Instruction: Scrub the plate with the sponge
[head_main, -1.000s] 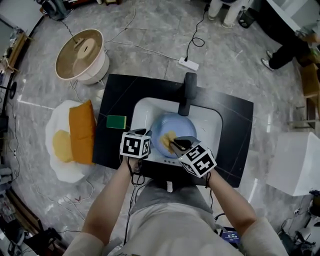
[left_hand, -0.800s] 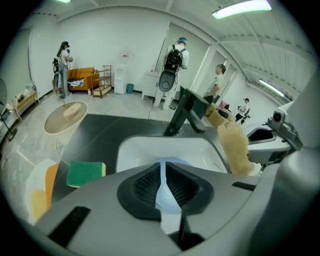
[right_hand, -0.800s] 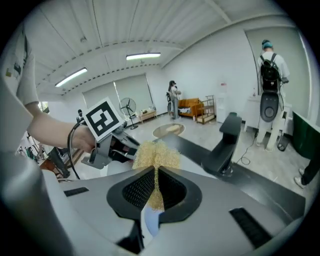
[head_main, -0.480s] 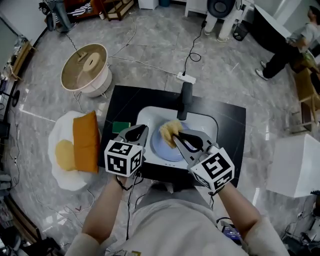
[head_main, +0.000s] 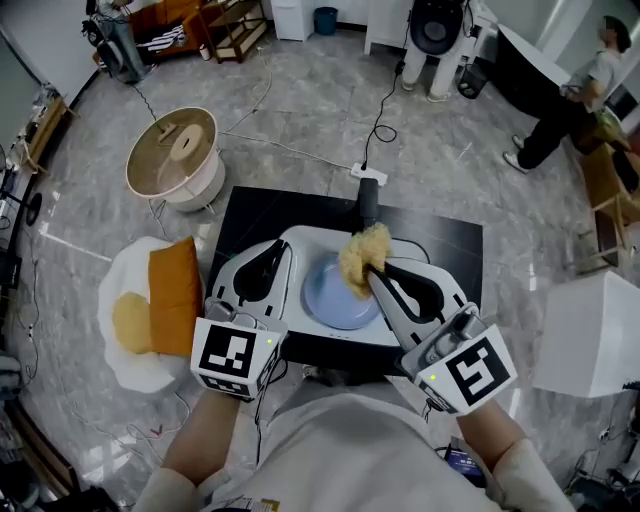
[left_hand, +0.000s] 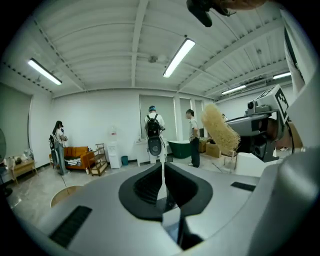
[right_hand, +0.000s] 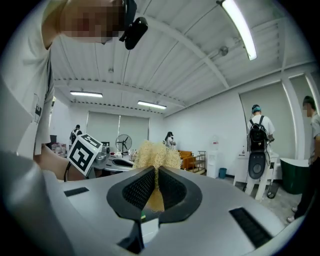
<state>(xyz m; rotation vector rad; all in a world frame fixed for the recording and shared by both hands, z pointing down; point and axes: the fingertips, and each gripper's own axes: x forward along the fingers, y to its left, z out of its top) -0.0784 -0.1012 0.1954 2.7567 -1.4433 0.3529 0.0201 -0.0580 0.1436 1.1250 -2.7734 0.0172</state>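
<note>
Left tool (head_main: 279, 251) hangs over the left rim of the sink (head_main: 308, 236), jaws closing with nothing between them, which suggests it is idle and held clear. The plate (head_main: 328, 302) lies flat in the sink, ungripped. Right tool (head_main: 372, 270) is clamped on the sponge (head_main: 361, 255), raised above the plate's right edge and apparently poised to scrub.

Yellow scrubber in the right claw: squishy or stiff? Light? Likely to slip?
Probably squishy: the scrubber is pinched thin between the pads of the right claw and puffs out past them. Likely light: it stands up from the claw without sagging. Its coarse, fibrous surface looks unlikely to slip.
</note>
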